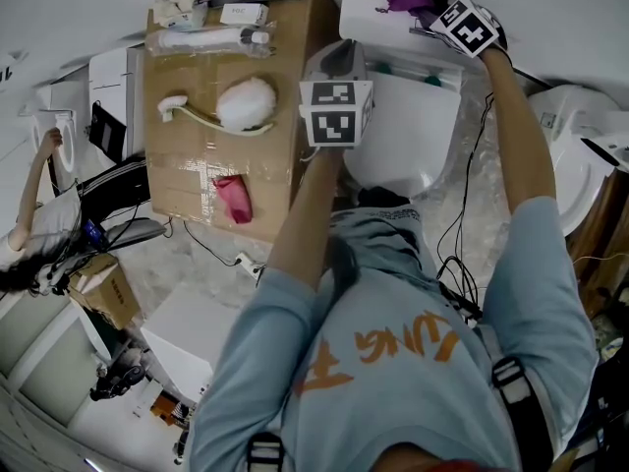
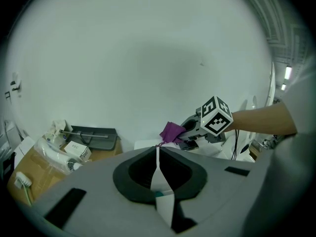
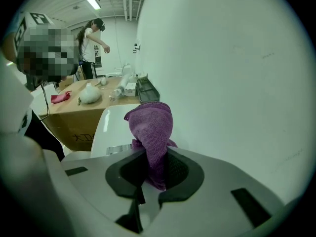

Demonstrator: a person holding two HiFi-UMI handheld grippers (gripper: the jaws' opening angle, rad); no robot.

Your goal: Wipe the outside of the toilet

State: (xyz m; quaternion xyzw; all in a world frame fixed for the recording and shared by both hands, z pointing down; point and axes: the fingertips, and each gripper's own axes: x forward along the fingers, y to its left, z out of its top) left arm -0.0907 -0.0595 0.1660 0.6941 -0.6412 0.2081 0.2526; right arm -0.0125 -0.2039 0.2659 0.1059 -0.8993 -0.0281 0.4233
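One purple cloth (image 3: 151, 126) in right hand-held gripper (image 3: 149, 158) (left hand-held gripper (image 2: 158, 151) closed).

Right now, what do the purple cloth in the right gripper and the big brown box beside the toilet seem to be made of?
The purple cloth is probably microfibre or terry, with a matte finish: a fine looped weave shows and it folds softly. The brown box looks like corrugated cardboard: a flat, matte tan surface with flap seams on top.

Possibly "TOC" on the small white box (image 2: 75, 149).
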